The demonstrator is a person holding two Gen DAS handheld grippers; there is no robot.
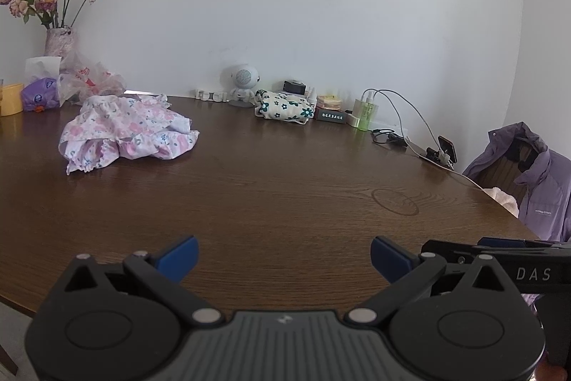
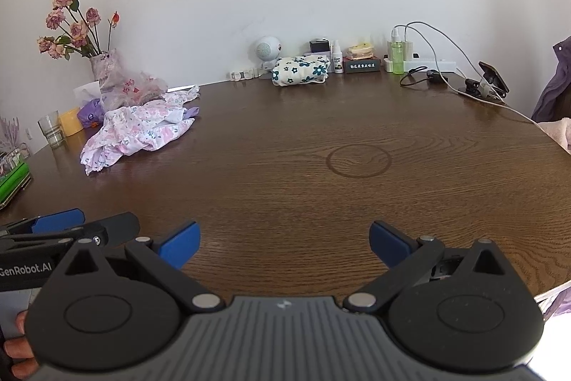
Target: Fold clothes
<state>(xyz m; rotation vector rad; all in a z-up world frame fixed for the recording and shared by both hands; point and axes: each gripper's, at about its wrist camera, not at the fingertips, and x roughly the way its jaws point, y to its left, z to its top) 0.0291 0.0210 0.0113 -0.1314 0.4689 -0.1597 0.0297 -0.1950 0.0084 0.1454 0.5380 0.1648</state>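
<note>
Left wrist view: both tools (image 1: 284, 259) (image 2: 284, 244) spread wide, floral garment (image 1: 125, 131) crumpled on table (image 1: 285, 188).

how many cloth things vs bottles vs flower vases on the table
cloth things: 2, the crumpled pink floral garment and the folded green-flowered cloth
bottles: 2, the green bottle and the small white bottle
flower vases: 1, the vase
total: 5
</note>
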